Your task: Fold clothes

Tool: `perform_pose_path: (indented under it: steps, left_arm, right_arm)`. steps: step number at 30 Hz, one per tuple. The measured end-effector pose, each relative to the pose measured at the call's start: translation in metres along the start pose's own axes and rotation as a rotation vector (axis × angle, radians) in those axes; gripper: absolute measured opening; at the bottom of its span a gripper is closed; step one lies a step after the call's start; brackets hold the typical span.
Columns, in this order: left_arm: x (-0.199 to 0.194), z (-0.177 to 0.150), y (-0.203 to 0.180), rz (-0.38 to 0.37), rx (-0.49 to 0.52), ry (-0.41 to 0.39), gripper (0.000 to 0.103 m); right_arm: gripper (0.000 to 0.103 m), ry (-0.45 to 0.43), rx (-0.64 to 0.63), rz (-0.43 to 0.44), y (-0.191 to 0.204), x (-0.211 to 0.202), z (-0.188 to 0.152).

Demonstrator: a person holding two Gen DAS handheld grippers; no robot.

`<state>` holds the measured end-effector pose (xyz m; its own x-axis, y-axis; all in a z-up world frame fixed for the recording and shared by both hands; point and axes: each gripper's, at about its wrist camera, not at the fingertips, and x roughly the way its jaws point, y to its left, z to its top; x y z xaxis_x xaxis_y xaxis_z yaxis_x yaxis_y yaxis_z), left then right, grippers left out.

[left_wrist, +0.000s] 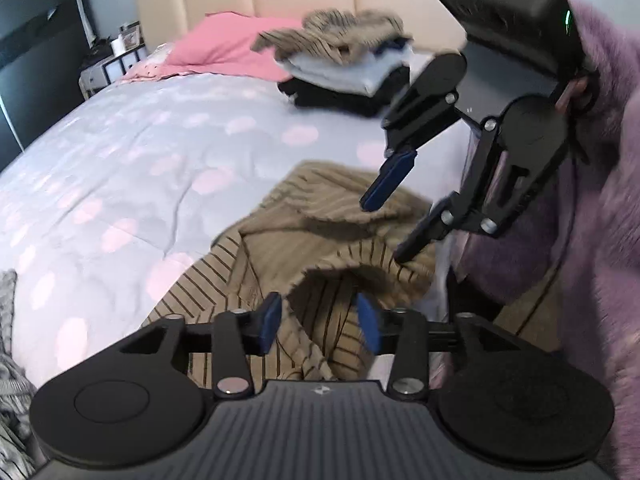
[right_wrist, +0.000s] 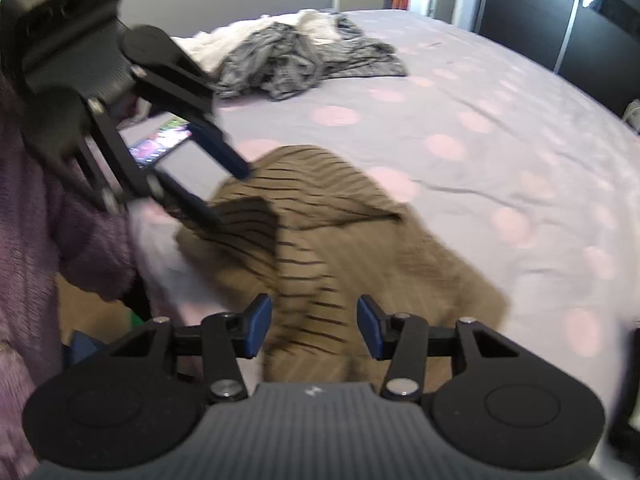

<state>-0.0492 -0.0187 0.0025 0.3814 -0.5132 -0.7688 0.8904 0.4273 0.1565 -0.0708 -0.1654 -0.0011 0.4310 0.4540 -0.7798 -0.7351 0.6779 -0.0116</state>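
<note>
A tan garment with thin dark stripes (left_wrist: 320, 240) lies crumpled on the bed near its edge, also seen as the tan garment (right_wrist: 340, 240) in the right wrist view. My left gripper (left_wrist: 320, 322) hangs open just above its rumpled near part, nothing clamped between the blue pads. In the right wrist view the left gripper (right_wrist: 228, 194) has its lower finger at the garment's left edge. My right gripper (right_wrist: 314, 326) is open over the garment's near side. Seen from the left, the right gripper (left_wrist: 390, 224) hovers open above the garment's right side.
A stack of folded clothes (left_wrist: 348, 64) and a pink pillow (left_wrist: 228, 48) sit by the headboard. An unfolded grey and white pile (right_wrist: 296, 52) lies farther along the spotted duvet (right_wrist: 500, 140). A lit phone (right_wrist: 160, 144) rests near the bed edge. Purple fuzzy sleeves (left_wrist: 592, 200) flank the grippers.
</note>
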Motion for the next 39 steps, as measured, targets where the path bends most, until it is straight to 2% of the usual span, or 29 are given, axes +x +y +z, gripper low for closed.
perform_pose_path:
  steps: [1,2,3,4,5,6,7,11,14,15,16,17,19,21,22,23,25,26,28,30,35,39]
  left_arm:
    - [0.007,-0.002,-0.006,0.04,0.022,0.017,0.027]
    - [0.01,-0.004,-0.011,0.054,0.038,0.018,0.006]
    - [0.012,-0.006,-0.015,0.051,0.049,0.013,0.003]
    - [0.013,-0.008,-0.018,0.051,0.058,0.006,0.002]
    - [0.011,-0.009,-0.02,0.053,0.07,-0.004,0.0]
    - [0.008,-0.011,-0.023,0.039,0.089,-0.011,0.0]
    - [0.006,-0.012,-0.026,0.011,0.109,-0.005,0.0]
    - [0.009,-0.025,-0.04,-0.068,0.194,0.078,0.0]
    - [0.025,-0.037,-0.047,-0.093,0.194,0.14,0.0]
    - [0.03,-0.04,-0.048,-0.104,0.192,0.169,0.0]
    - [0.035,-0.043,-0.05,-0.116,0.194,0.201,0.001]
    - [0.038,-0.044,-0.051,-0.127,0.202,0.232,0.002]
    - [0.035,-0.044,-0.052,-0.16,0.219,0.256,0.003]
    - [0.02,-0.04,-0.05,-0.193,0.207,0.214,0.015]
    - [0.013,-0.036,-0.047,-0.206,0.189,0.188,0.026]
    - [0.005,-0.033,-0.044,-0.212,0.168,0.162,0.033]
    - [-0.006,-0.025,-0.036,-0.196,0.132,0.111,0.034]
    - [-0.009,-0.021,-0.032,-0.177,0.116,0.093,0.034]
    - [-0.008,-0.015,-0.022,-0.118,0.075,0.072,0.034]
    - [-0.002,-0.01,-0.013,-0.066,0.026,0.076,0.034]
    - [0.015,-0.004,-0.003,0.009,-0.061,0.101,0.034]
    - [0.02,-0.001,0.003,0.001,-0.116,0.101,0.034]
  right_arm:
    - [0.061,0.009,-0.021,0.001,0.007,0.007,-0.003]
    - [0.061,0.027,-0.055,-0.007,0.015,0.011,-0.005]
    - [0.059,0.05,-0.097,-0.03,0.021,0.016,-0.009]
    - [0.053,0.074,-0.14,-0.057,0.027,0.021,-0.013]
    - [0.043,0.093,-0.152,-0.07,0.028,0.024,-0.016]
    - [0.021,0.111,-0.156,-0.079,0.028,0.026,-0.019]
    - [0.018,0.126,-0.134,-0.065,0.024,0.024,-0.021]
    - [0.017,0.223,-0.06,-0.005,0.01,0.024,-0.031]
    - [0.02,0.308,-0.02,0.027,0.005,0.032,-0.036]
    - [0.022,0.326,-0.015,0.032,0.005,0.032,-0.037]
    - [0.031,0.341,-0.013,0.036,0.006,0.032,-0.038]
    - [0.035,0.355,-0.011,0.039,0.006,0.032,-0.039]
    - [0.042,0.292,-0.013,-0.007,0.009,0.017,-0.037]
    - [0.044,0.218,-0.016,-0.059,0.013,-0.001,-0.035]
    - [0.045,0.18,-0.017,-0.085,0.014,-0.01,-0.033]
    - [0.046,0.143,-0.019,-0.111,0.016,-0.018,-0.032]
    - [0.052,0.069,-0.022,-0.163,0.019,-0.036,-0.03]
    - [0.053,0.045,-0.042,-0.224,0.023,-0.039,-0.029]
    - [0.053,0.031,-0.111,-0.33,0.034,-0.032,-0.031]
    - [0.053,0.033,-0.181,-0.401,0.045,-0.019,-0.035]
    - [0.053,0.071,-0.34,-0.469,0.064,0.015,-0.047]
    - [0.051,0.101,-0.445,-0.535,0.075,0.035,-0.058]
